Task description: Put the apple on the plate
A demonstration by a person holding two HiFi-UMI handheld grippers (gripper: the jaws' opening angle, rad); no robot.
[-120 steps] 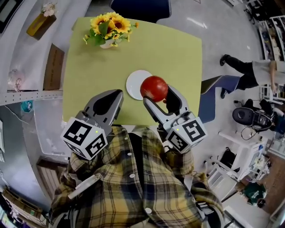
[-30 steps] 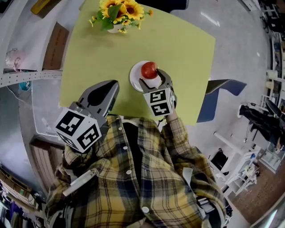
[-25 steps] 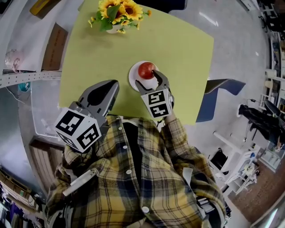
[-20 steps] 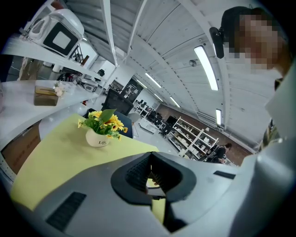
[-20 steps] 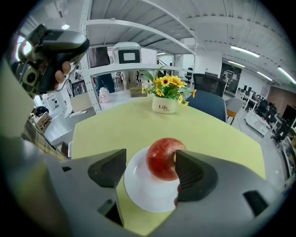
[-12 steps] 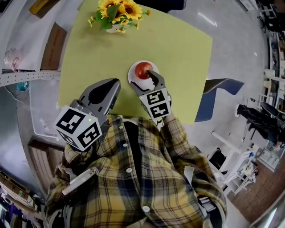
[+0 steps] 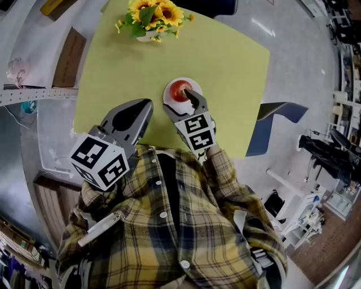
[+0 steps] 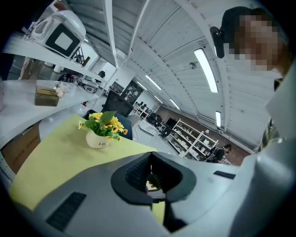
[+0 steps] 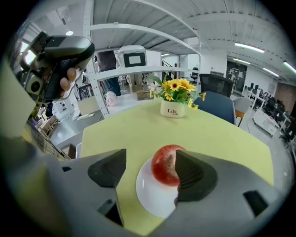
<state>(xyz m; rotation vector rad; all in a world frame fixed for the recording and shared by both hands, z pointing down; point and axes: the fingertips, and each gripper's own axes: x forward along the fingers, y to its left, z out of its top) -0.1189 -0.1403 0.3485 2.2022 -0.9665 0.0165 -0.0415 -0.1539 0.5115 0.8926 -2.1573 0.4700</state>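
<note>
The red apple [image 7: 179, 88] [image 9: 166, 170] rests on the small white plate [image 7: 167, 97] [image 9: 149, 194], near the front of the yellow-green table [image 7: 225, 62]. My right gripper [image 7: 179, 103] [image 9: 150, 173] stands open just behind the plate. Its right pad [image 9: 194, 175] is close against the apple's side, and its left pad [image 9: 108, 167] is well apart from it. My left gripper [image 7: 142, 107] [image 8: 150, 177] hangs shut and empty over the table's near left edge.
A white pot of sunflowers [image 7: 151, 17] [image 9: 175, 99] [image 8: 102, 129] stands at the far side of the table. A blue chair [image 7: 276, 110] is off the table's right edge. Shelving [image 7: 34, 96] lines the left.
My right gripper carried the apple down onto the plate, then opened and let it go. The apple now sits free. The left gripper has hardly moved.
</note>
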